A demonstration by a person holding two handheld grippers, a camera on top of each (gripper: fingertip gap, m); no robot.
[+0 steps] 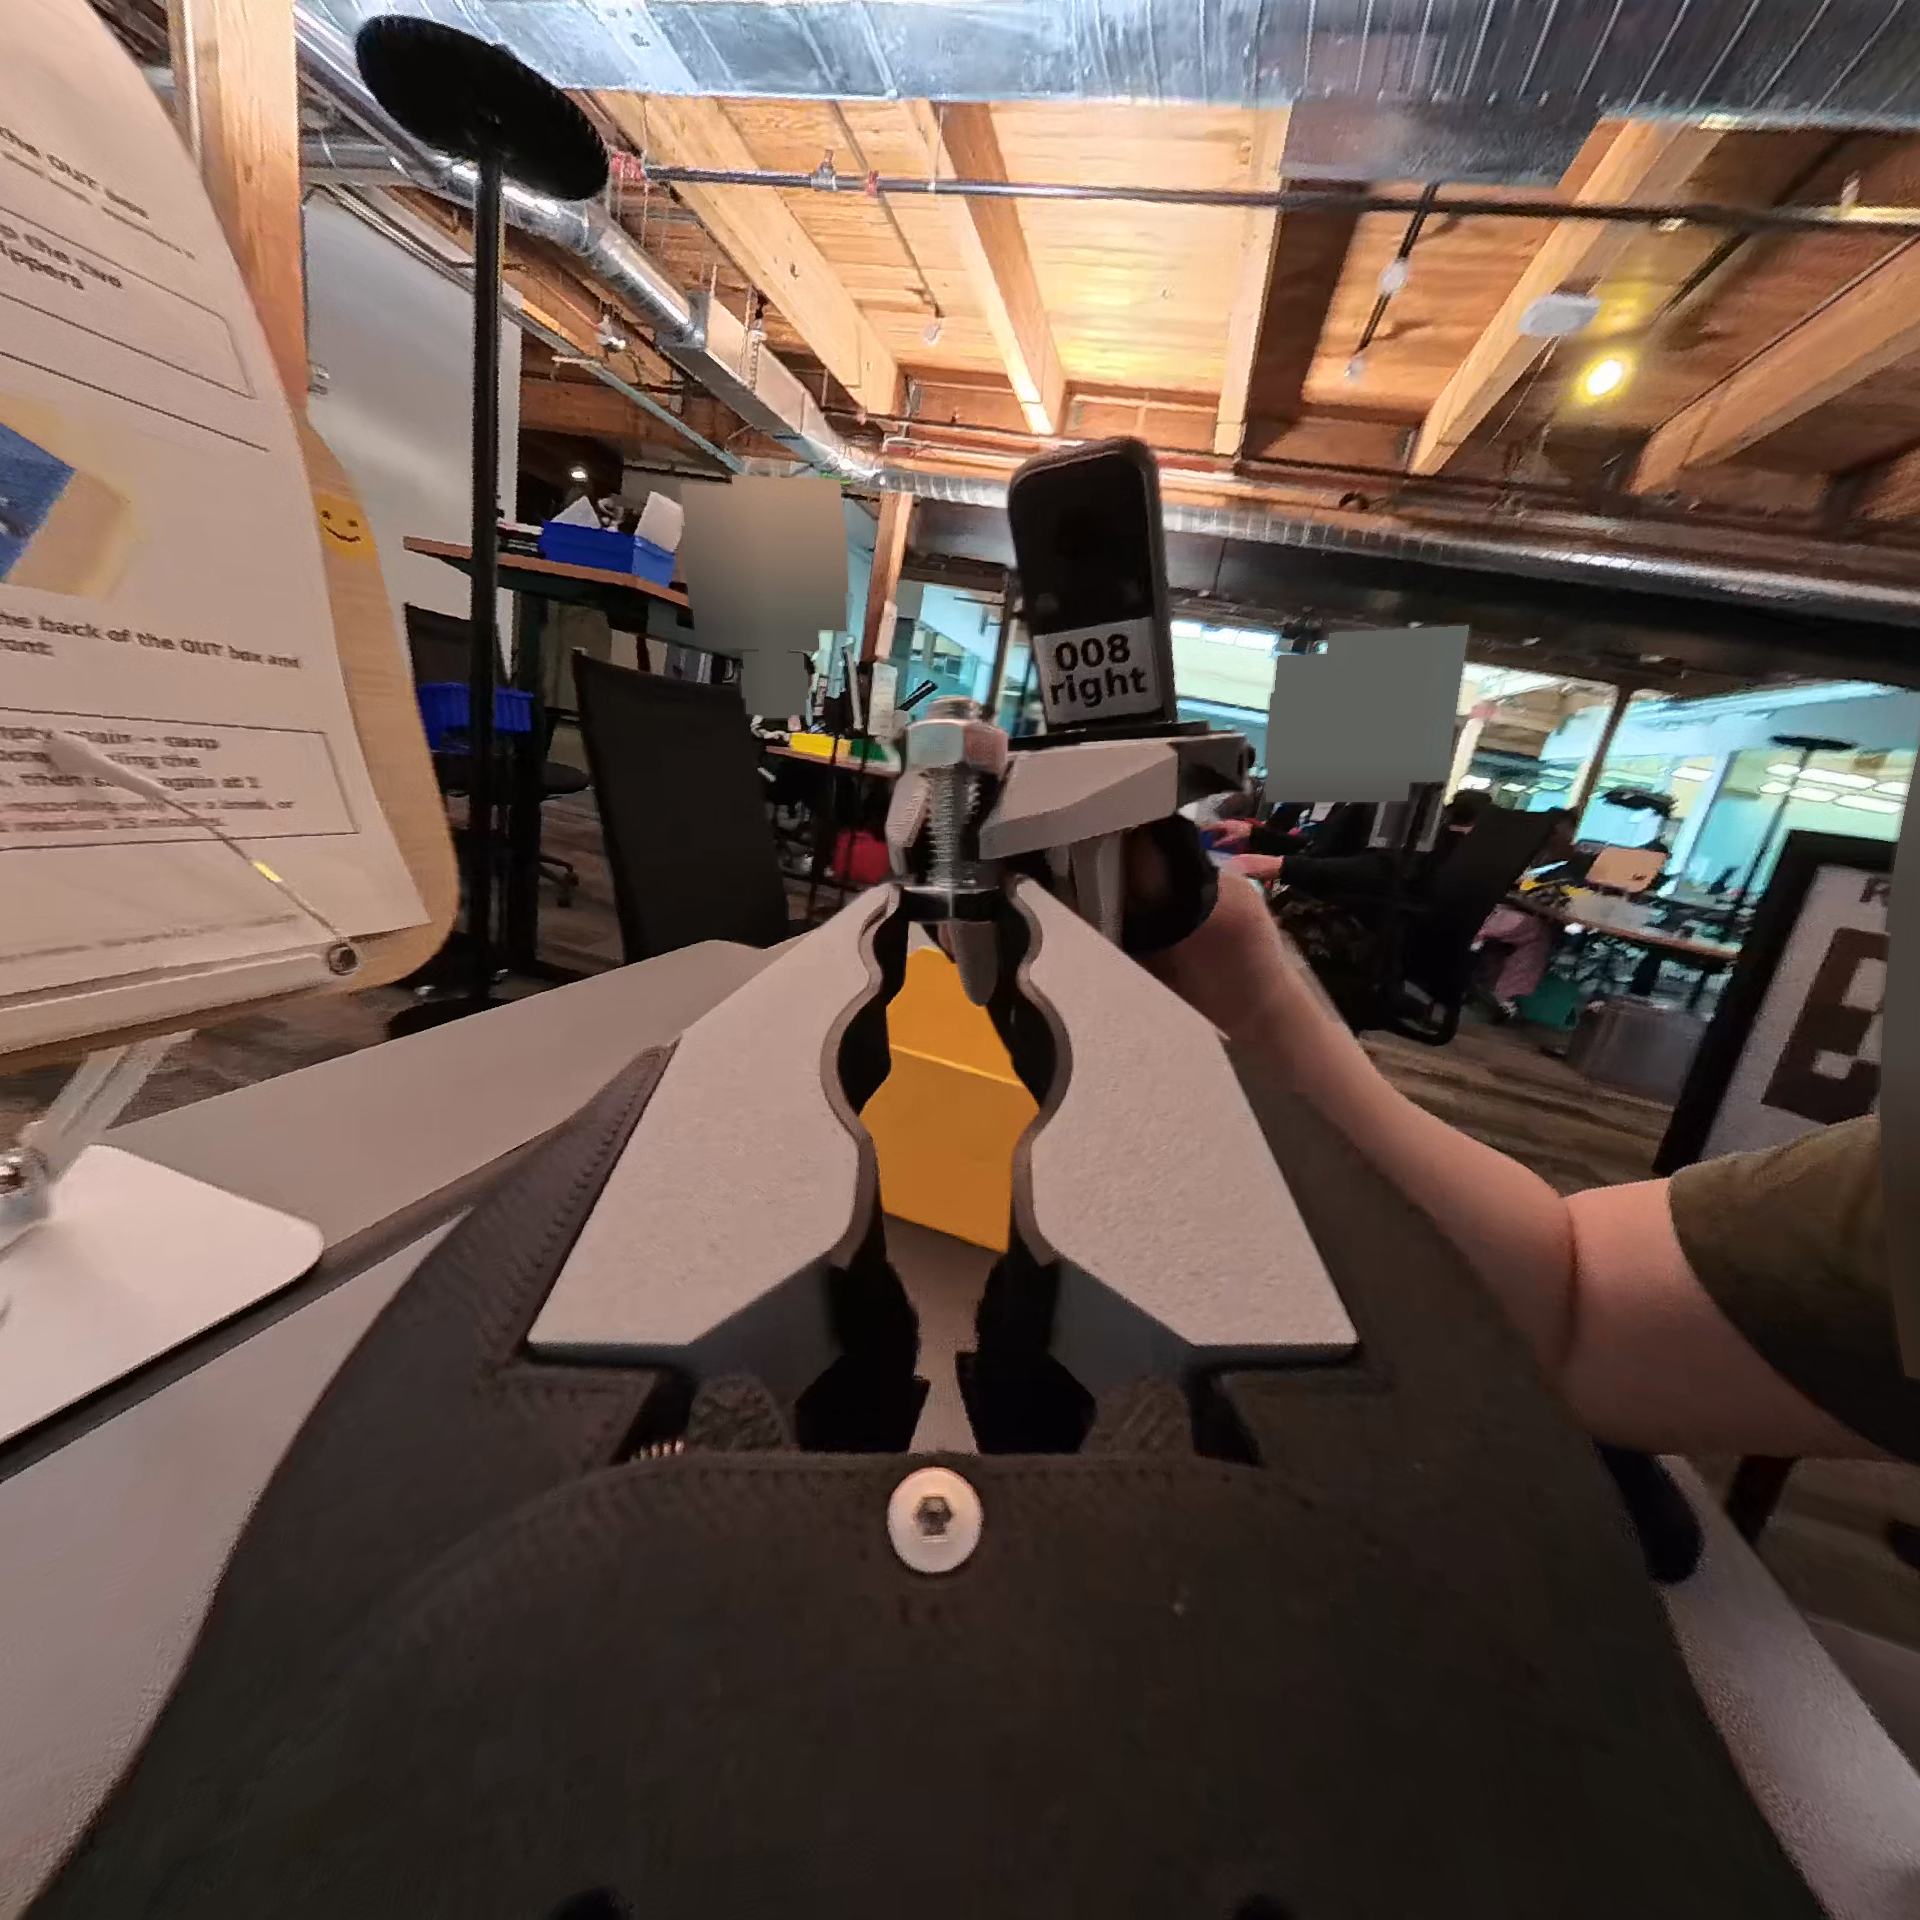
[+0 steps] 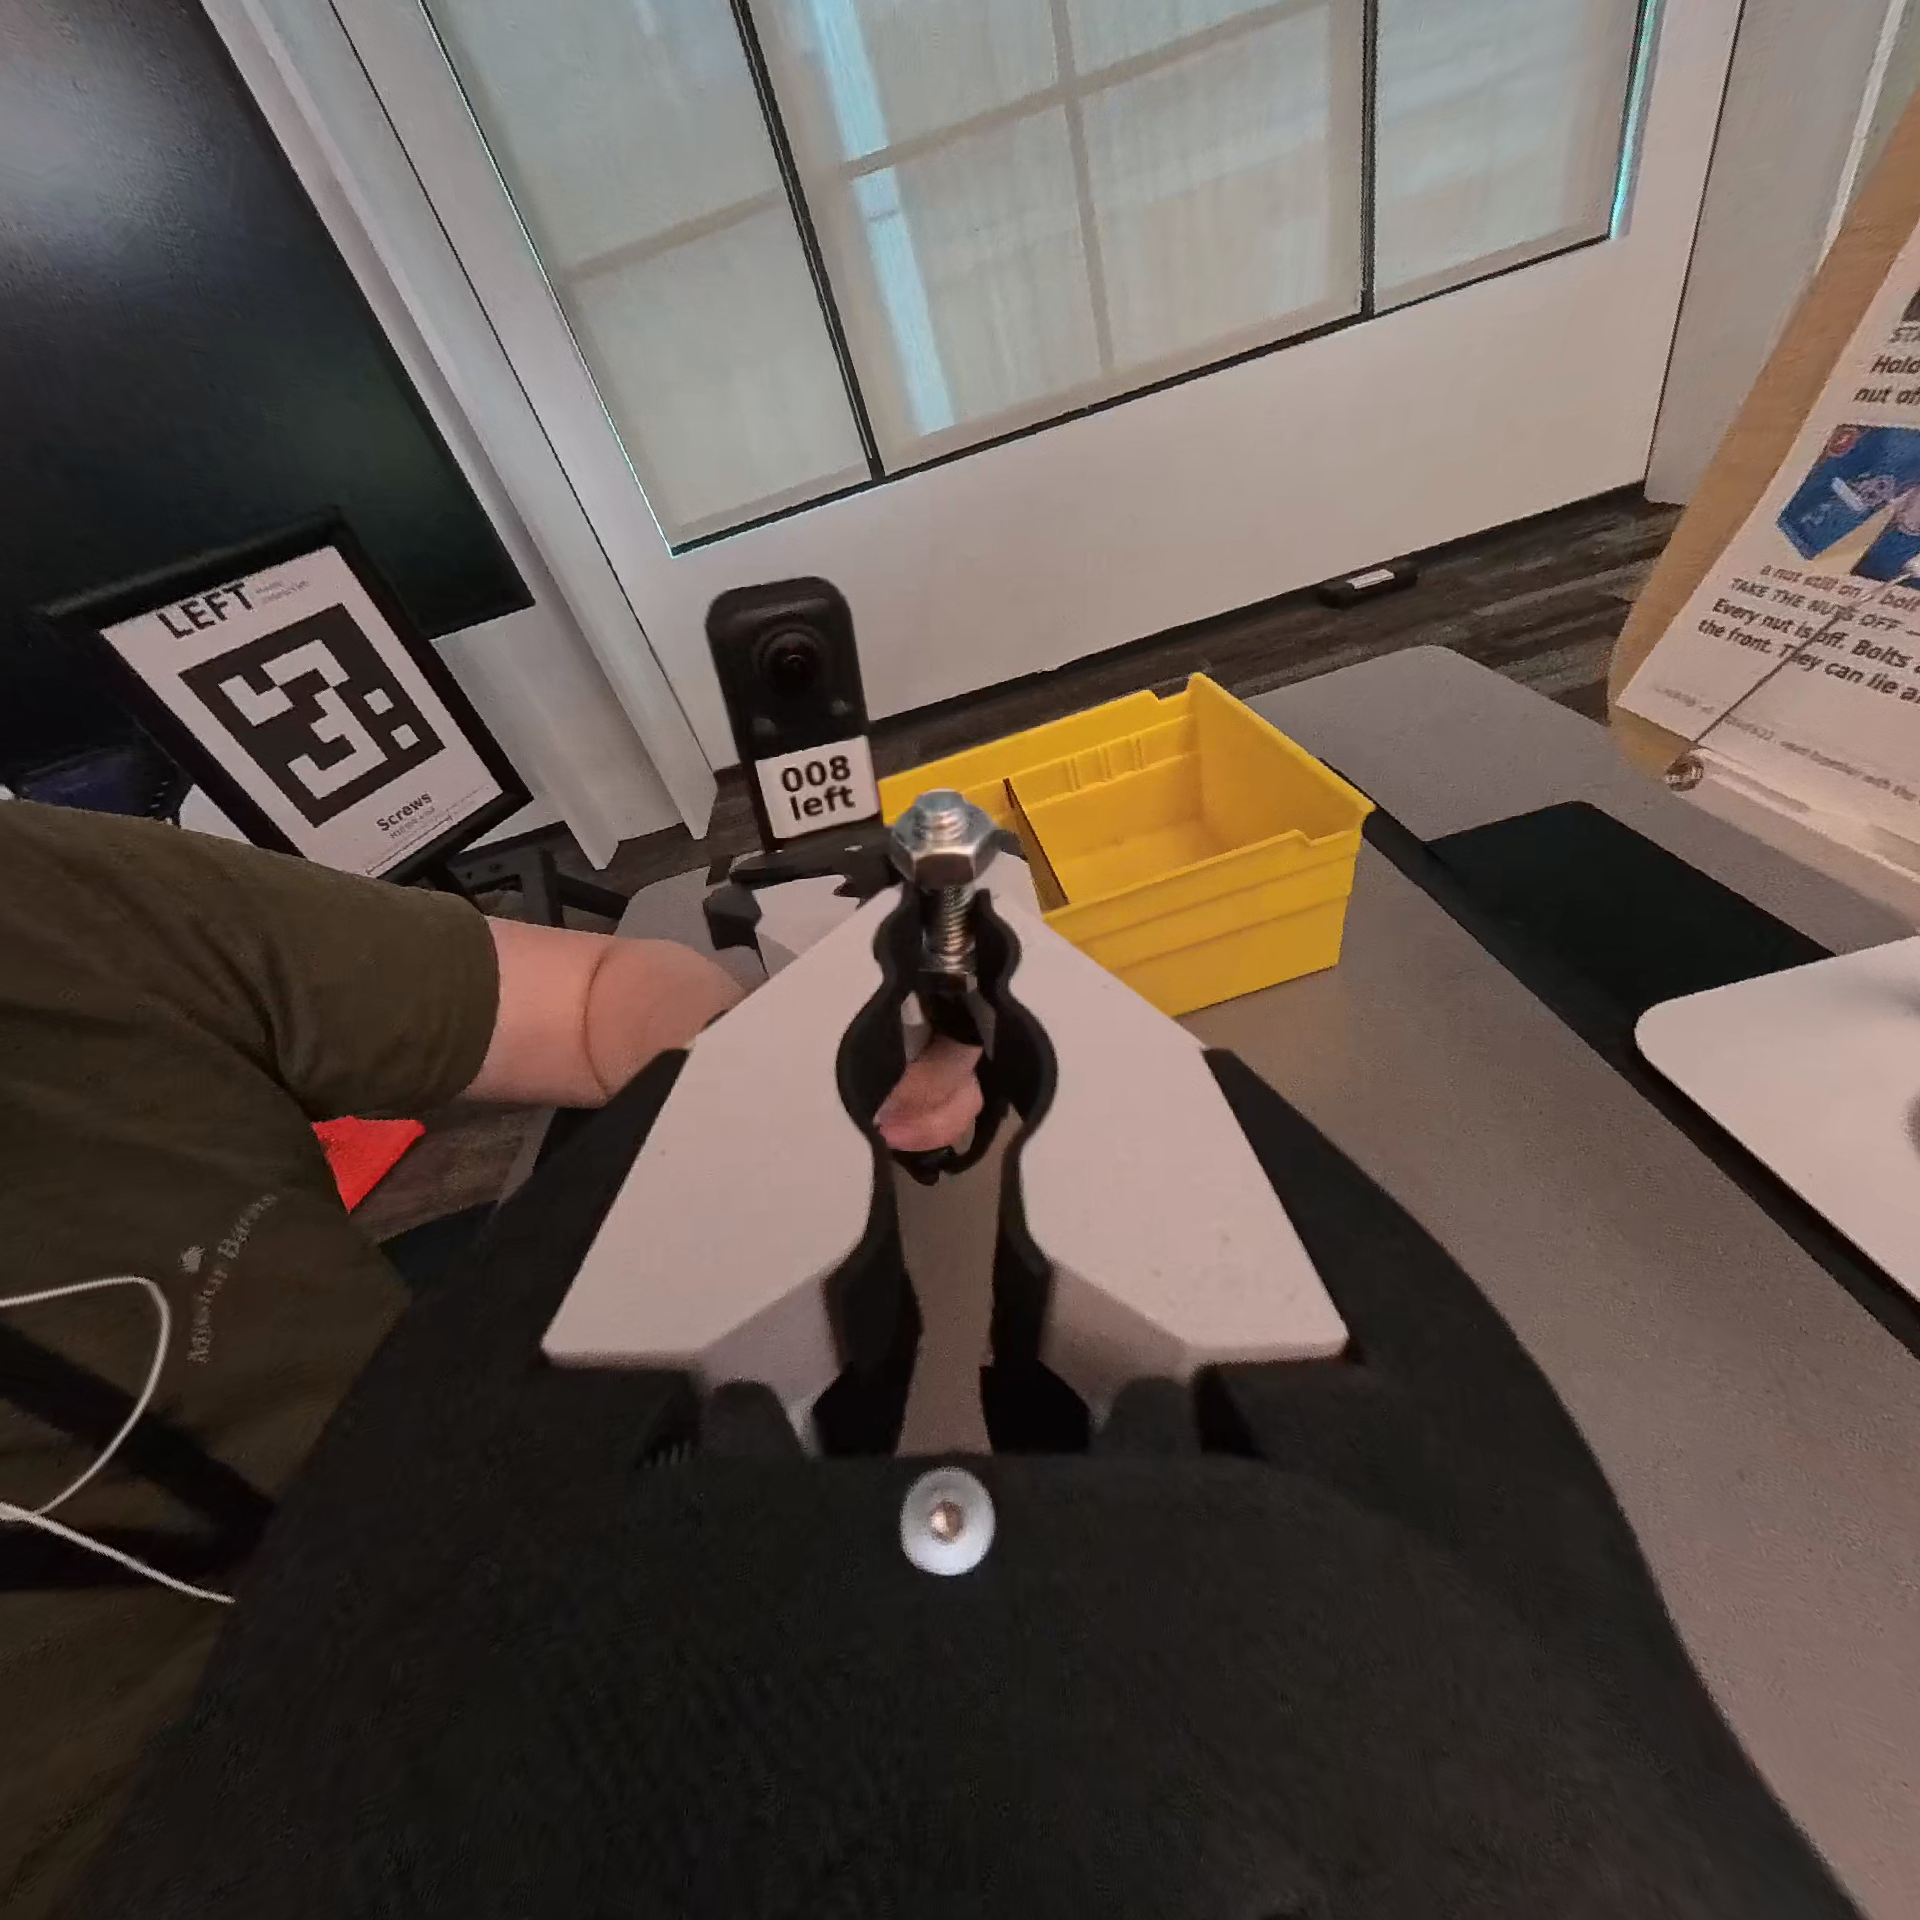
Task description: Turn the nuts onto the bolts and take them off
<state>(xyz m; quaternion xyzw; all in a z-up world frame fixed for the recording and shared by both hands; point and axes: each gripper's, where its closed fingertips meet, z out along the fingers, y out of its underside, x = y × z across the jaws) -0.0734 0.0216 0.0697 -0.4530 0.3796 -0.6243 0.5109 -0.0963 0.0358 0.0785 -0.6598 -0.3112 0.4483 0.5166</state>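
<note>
The bolt (image 1: 943,831) stands upright in the air above the yellow bin (image 2: 1174,831), and both tools meet on it. The left gripper (image 1: 943,902) has its jaws drawn narrow around the bolt's head at the bottom. The right gripper (image 2: 940,914) comes in from the side and is closed, as far as I can tell, on the bare thread — its tips hide the contact.

The nut (image 2: 940,840) sits right at the top of the thread. It looks like plated steel: small, hard, dense for its size and slick, so I'd take it across two opposite flats, not the corners, or it may skid out.

The bin rests on a smooth grey table (image 2: 1558,1091), apparently empty, with a white door behind it and an instruction sheet (image 2: 1829,582) just to its right.
</note>
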